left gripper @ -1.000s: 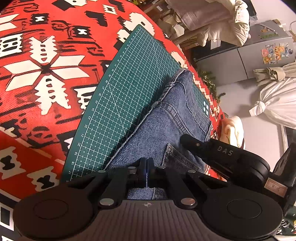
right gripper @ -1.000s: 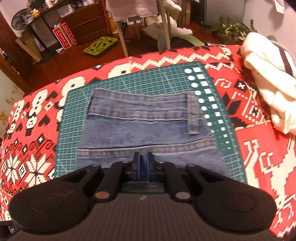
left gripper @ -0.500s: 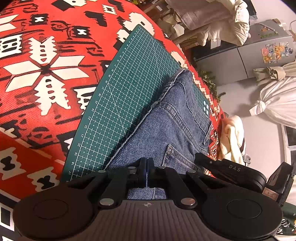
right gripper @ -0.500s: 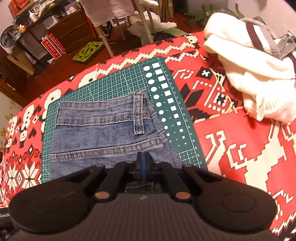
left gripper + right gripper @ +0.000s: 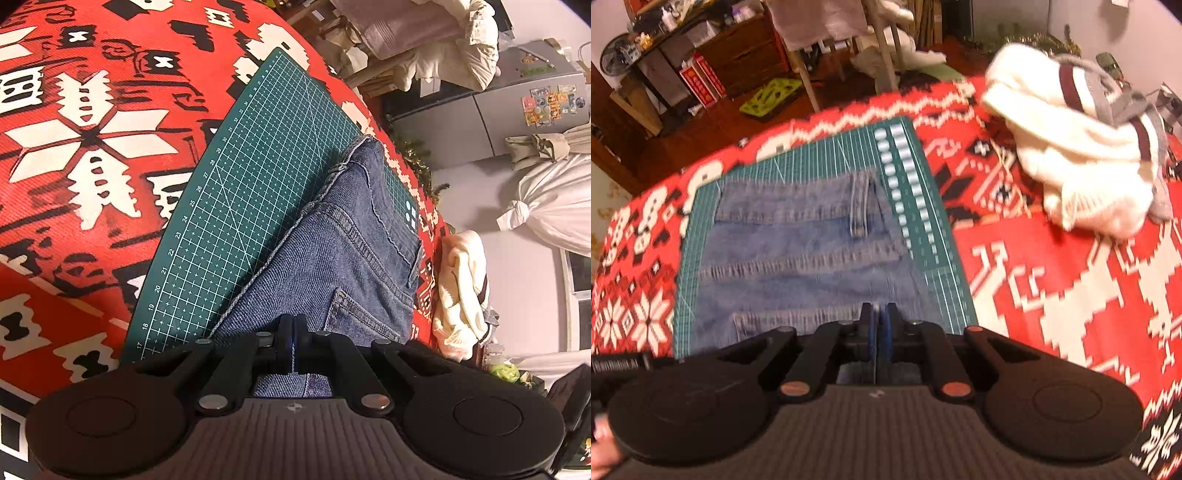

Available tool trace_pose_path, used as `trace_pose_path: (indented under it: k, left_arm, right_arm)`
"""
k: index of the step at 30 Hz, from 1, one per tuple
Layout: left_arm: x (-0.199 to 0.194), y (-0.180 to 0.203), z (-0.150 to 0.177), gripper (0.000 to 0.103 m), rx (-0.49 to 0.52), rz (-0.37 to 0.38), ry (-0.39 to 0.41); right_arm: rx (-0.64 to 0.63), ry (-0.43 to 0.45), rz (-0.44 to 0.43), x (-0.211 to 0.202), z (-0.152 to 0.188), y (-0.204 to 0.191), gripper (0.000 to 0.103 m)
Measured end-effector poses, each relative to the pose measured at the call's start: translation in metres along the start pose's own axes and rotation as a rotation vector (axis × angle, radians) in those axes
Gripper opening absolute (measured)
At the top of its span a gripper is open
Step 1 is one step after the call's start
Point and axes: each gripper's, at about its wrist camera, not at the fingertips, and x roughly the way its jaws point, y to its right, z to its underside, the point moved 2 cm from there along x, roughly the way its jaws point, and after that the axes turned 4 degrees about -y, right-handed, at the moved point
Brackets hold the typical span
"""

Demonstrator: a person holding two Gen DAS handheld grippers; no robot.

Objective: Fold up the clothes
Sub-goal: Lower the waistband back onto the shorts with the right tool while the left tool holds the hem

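Note:
Folded blue jeans (image 5: 354, 258) lie flat on a green cutting mat (image 5: 251, 177), with the waistband toward the far side. My left gripper (image 5: 293, 325) is shut, its tips low over the near edge of the denim, and no cloth shows between the pads. In the blurred right wrist view the same jeans (image 5: 798, 258) fill the mat (image 5: 934, 236). There my right gripper (image 5: 878, 314) is shut above their near right part. A dark piece of the right tool (image 5: 569, 395) shows at the left view's lower right edge.
A red, white and black patterned cloth (image 5: 1052, 277) covers the table. A crumpled white sweater (image 5: 1078, 147) with dark stripes lies to the right of the mat. Chairs, a dresser and clutter stand beyond the far edge. A fingertip (image 5: 602, 443) shows at lower left.
My right gripper slid off the jeans toward the right and drew back, leaving most of the left view. The left gripper and the jeans stayed where they were.

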Motion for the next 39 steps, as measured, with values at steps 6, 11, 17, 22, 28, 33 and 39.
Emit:
trace_pose_path:
  k: [6,11,17,22,28,33,39]
  left_arm:
    - [0.000,0.001,0.001,0.001,0.011,-0.010,0.002]
    - [0.000,0.001,0.002,0.001,0.009,-0.008,0.002]
    - [0.000,0.001,0.002,0.001,0.009,-0.008,0.002]
    - [0.001,0.001,0.002,0.001,0.009,-0.005,0.002]
    - [0.002,0.000,0.001,0.001,0.005,0.001,-0.003]
    - [0.002,0.000,0.002,0.001,0.009,0.000,-0.003]
    - [-0.002,0.005,0.005,0.001,0.014,0.018,-0.025]
  right_arm:
    - [0.016,-0.019,0.038,0.004,0.015,0.013,0.008]
    - [0.058,-0.007,-0.026,-0.010,0.017,0.017,0.008]
    - [-0.012,-0.019,-0.053,0.001,0.012,-0.018,0.008]
    - [0.011,-0.008,-0.029,0.016,-0.001,-0.025,0.007]
    - [0.052,-0.003,-0.058,0.011,-0.008,-0.022,0.008]
    - [0.004,-0.029,-0.096,-0.006,0.021,-0.034,0.008]
    - [0.016,-0.056,-0.036,-0.031,0.060,-0.014,0.008]
